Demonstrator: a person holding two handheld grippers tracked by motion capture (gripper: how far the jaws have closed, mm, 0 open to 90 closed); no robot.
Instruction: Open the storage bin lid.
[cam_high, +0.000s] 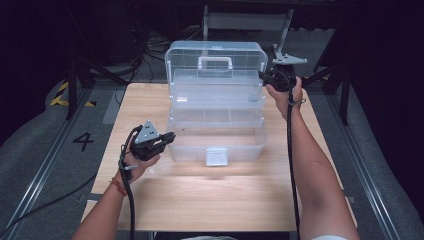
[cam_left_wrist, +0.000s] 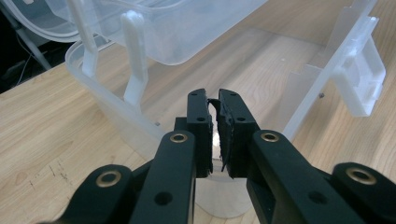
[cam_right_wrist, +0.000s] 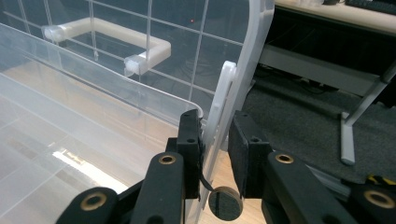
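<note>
While left gripper (cam_high: 169, 136) clamps box wall (cam_high: 172, 145), right gripper (cam_high: 263, 76) grips lid (cam_high: 215, 52)

The worktop (cam_high: 215, 195) is made of light wood with lines in the grain, and it has small dark scratches near one edge. Around it lies a grey floor (cam_high: 35, 145). A black number four (cam_high: 83, 141) is painted on the floor to the left. Yellow and black stripes (cam_high: 62, 95) mark the floor farther back. Black cables (cam_high: 150, 47) lie in a heap behind the worktop. A white metal frame (cam_high: 247, 21) stands at the back, and the room behind it is dark.
</note>
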